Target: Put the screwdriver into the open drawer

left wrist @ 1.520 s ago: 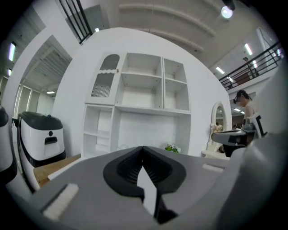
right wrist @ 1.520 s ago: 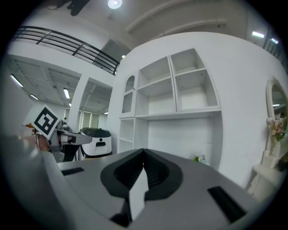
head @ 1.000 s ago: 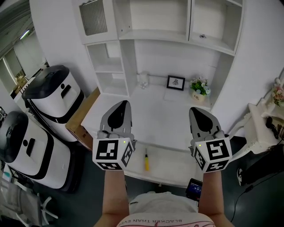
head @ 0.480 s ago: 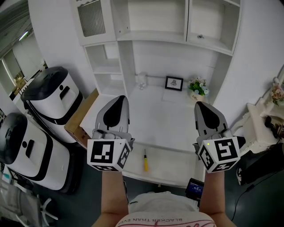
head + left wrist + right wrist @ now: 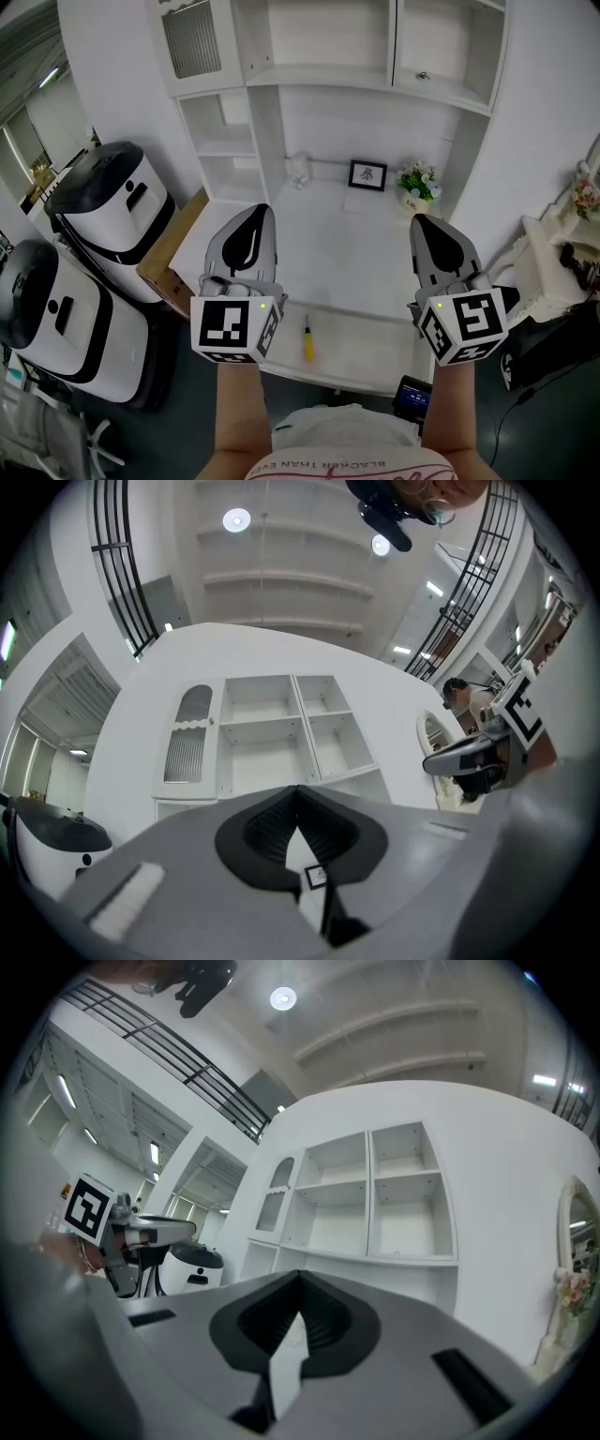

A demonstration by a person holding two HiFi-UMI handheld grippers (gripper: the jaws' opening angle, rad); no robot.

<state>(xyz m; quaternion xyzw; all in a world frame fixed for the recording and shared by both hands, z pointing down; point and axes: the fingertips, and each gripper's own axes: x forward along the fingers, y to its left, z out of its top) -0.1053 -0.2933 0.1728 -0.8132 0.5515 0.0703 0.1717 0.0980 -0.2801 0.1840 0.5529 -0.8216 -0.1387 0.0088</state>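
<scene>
A screwdriver with a yellow handle lies inside the open drawer at the front of the white desk. My left gripper hovers above the desk to the left of it, shut and empty. My right gripper hovers to the right, also shut with nothing in it. In the left gripper view the gripper points up at white shelves, its jaws meeting at the tip. In the right gripper view the gripper likewise has its jaws closed together. Neither gripper touches the screwdriver.
At the back of the desk stand a small framed picture, a flower pot and a white figurine. Two white machines and a cardboard box stand on the left. White shelves rise behind.
Both grippers have lifted a little above the desk. The screwdriver has stayed in the drawer, and both grippers have stayed shut.
</scene>
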